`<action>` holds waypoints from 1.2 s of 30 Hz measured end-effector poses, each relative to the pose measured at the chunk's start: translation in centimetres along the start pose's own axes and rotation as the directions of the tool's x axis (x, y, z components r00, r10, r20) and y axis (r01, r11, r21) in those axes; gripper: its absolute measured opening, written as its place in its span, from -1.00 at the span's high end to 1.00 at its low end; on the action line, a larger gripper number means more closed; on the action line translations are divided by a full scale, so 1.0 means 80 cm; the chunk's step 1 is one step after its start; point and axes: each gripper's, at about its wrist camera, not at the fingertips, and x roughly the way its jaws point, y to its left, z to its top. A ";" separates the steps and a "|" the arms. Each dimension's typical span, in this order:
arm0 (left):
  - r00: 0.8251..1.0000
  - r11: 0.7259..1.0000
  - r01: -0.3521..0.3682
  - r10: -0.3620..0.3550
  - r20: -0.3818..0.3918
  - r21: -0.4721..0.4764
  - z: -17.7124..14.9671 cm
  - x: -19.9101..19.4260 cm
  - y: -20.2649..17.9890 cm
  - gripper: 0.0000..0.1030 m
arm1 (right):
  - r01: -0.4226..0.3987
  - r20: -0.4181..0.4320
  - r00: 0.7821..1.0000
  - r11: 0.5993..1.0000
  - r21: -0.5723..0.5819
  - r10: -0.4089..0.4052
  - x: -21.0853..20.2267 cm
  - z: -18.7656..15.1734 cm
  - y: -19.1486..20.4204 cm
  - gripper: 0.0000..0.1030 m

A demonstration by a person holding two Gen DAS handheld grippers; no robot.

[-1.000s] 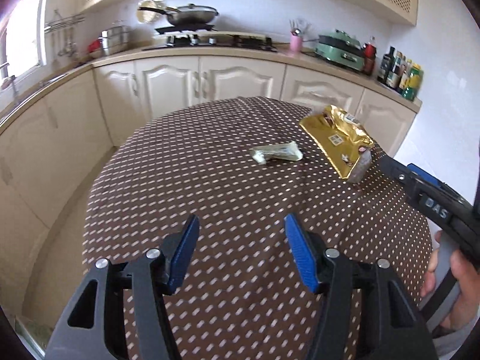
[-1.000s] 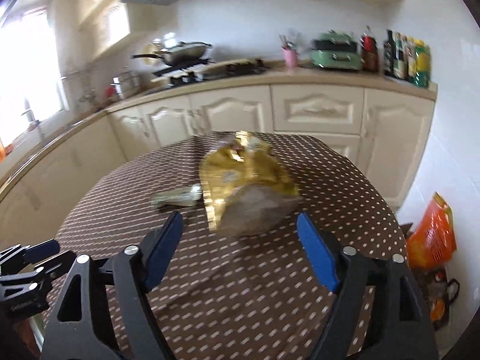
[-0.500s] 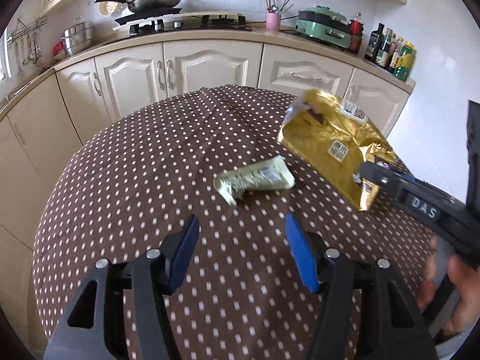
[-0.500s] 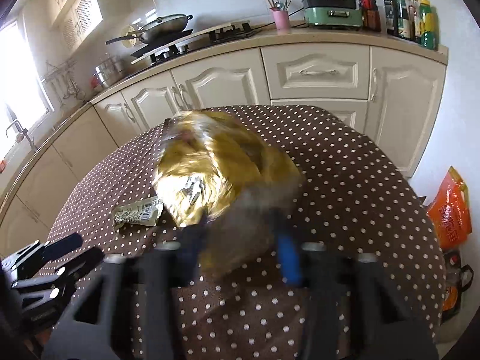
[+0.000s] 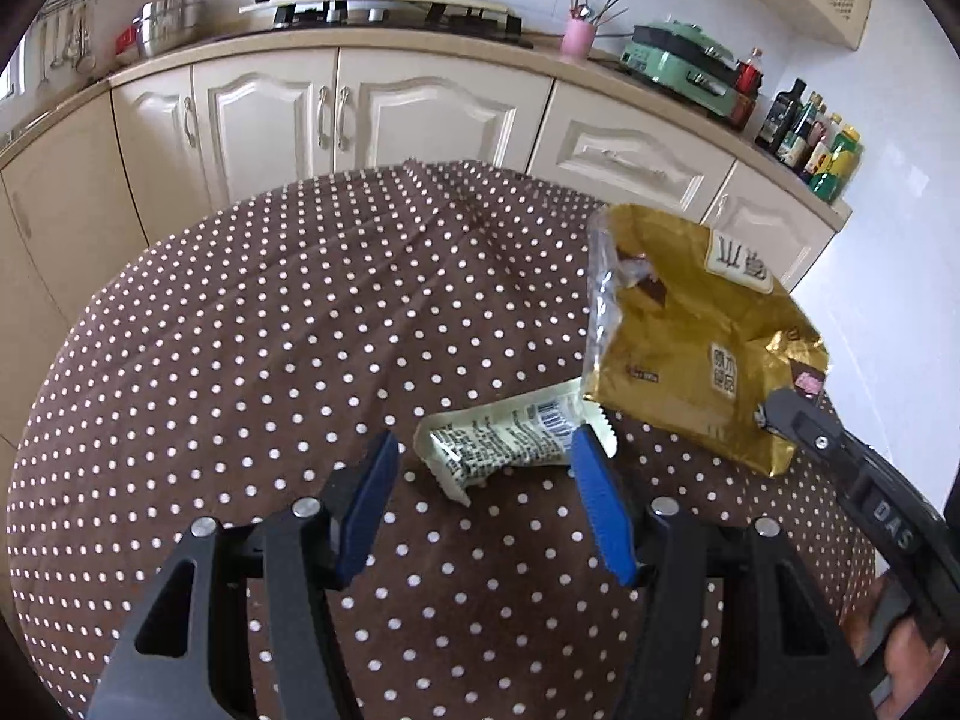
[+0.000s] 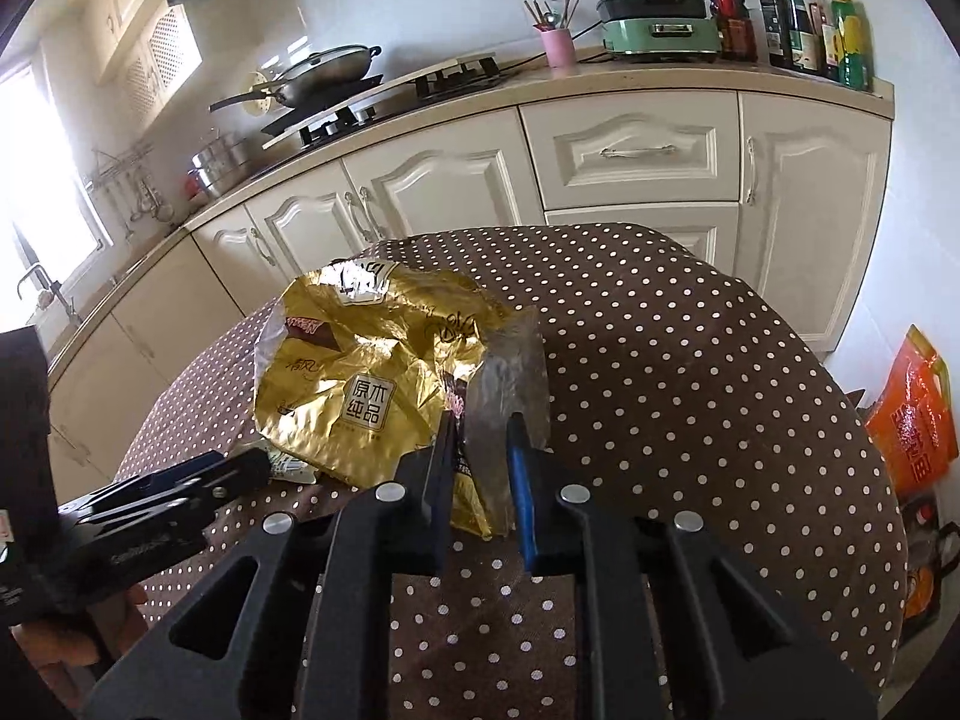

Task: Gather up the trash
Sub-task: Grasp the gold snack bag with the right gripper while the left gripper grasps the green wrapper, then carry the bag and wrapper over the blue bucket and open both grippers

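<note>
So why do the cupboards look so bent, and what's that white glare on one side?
Left wrist view: the fisheye lens bows the cabinets and rounds off the dotted tablecloth; corners go black; focus is sharp, light even. Right wrist view: same bending; the window at left is blown out white, and the gold foil bag throws bright glints.

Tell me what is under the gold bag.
One end of the pale wrapper lies under the edge of the gold bag, on the dotted tablecloth. The bag covers the rest beneath it.
</note>
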 end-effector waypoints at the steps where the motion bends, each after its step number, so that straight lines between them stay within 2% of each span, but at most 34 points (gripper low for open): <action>1: 1.000 1.000 -0.005 0.005 -0.007 -0.003 0.000 0.004 0.000 -0.13 | 0.000 0.000 1.000 1.000 0.000 0.000 0.000 0.001 0.000 0.70; 4: 0.998 0.998 -0.057 0.057 -0.003 0.037 0.002 0.011 -0.010 -0.03 | -0.004 -0.007 1.000 1.000 0.006 0.004 0.002 0.001 0.000 0.70; 6: 0.998 0.997 -0.068 0.068 0.002 0.029 0.003 0.011 -0.008 0.19 | -0.006 -0.006 1.000 1.000 0.005 0.006 0.002 0.003 0.002 0.70; 10: 0.997 0.996 -0.081 0.080 0.016 0.038 0.002 0.007 -0.005 0.46 | -0.010 0.002 1.000 1.000 -0.004 0.010 0.002 0.003 0.005 0.70; 11: 0.996 0.995 -0.092 0.090 0.024 0.048 -0.001 0.003 -0.005 0.62 | -0.012 0.007 1.000 1.000 -0.007 0.012 0.000 0.003 0.006 0.70; 12: 0.995 0.994 -0.094 0.093 0.034 0.055 -0.003 -0.001 -0.006 0.65 | -0.012 0.013 1.000 1.000 -0.013 0.012 -0.001 0.003 0.007 0.72; 19: 0.996 0.997 -0.058 0.054 0.073 0.057 -0.023 -0.033 -0.004 0.79 | -0.002 0.044 0.999 0.999 -0.049 0.005 -0.015 -0.007 0.019 0.80; 25: 0.991 0.999 -0.038 0.035 0.131 0.020 -0.049 -0.093 0.019 0.81 | -0.031 0.067 0.997 0.997 -0.065 0.035 -0.041 -0.017 0.040 0.84; 30: 0.984 0.999 -0.037 0.041 0.174 -0.026 -0.074 -0.146 0.048 0.81 | -0.073 0.084 0.993 0.991 -0.114 0.083 -0.071 -0.025 0.084 0.84; 36: 0.967 0.993 -0.078 0.096 0.235 -0.084 -0.113 -0.223 0.103 0.81 | -0.139 0.076 0.985 0.971 -0.192 0.156 -0.100 -0.046 0.160 0.84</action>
